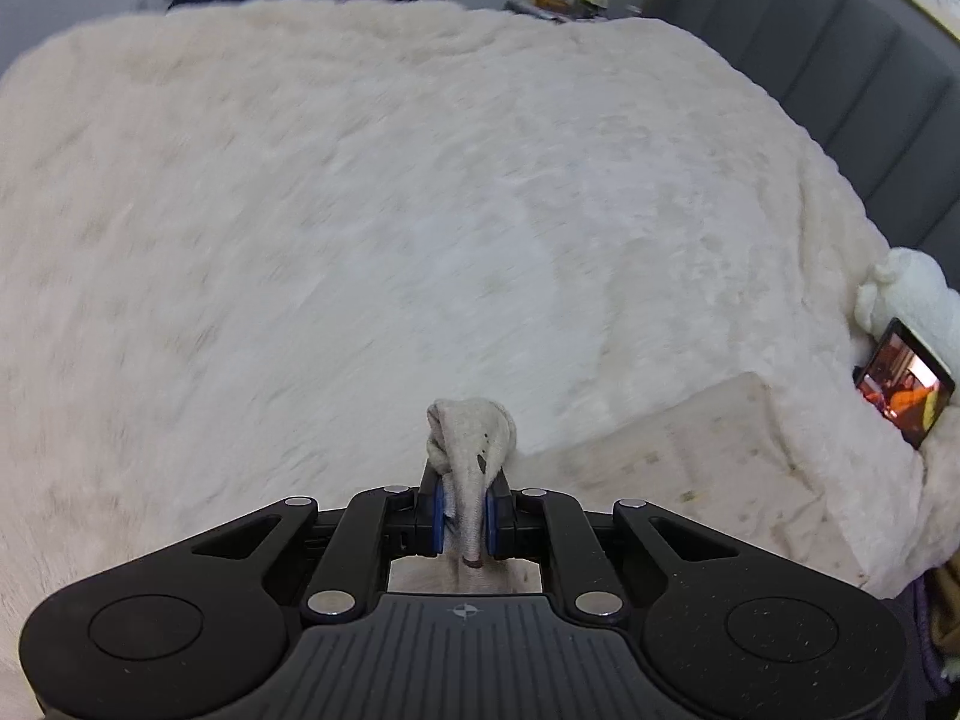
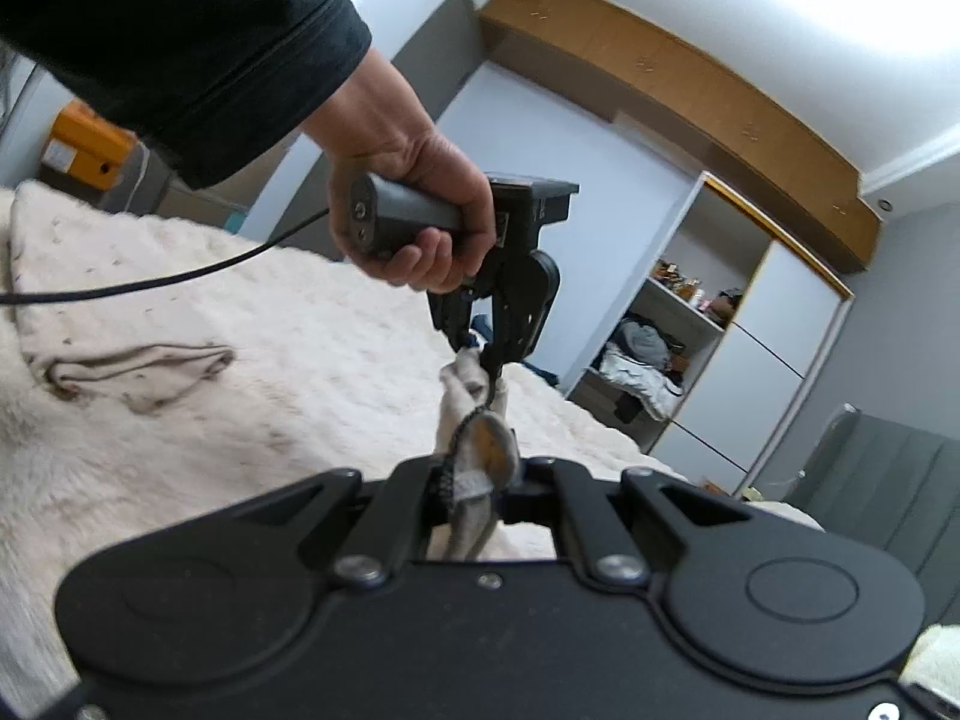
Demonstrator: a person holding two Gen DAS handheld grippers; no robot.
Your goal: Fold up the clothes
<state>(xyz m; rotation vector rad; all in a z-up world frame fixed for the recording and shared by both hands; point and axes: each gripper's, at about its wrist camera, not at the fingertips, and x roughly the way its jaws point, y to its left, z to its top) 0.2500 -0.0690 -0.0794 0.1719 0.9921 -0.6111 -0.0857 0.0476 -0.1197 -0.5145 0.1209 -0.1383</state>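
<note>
You work over a cream fleece blanket point(image 1: 360, 210) beside a grey headboard point(image 1: 840, 78). Your left gripper point(image 1: 467, 516) and right gripper point(image 2: 474, 486) each clamp the lifted beige garment point(image 2: 465, 384). No legible writing.

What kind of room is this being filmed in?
Most likely a bedroom: a bed under a fluffy cream blanket, a padded grey headboard, and a wardrobe with clothes on its open shelves.
</note>
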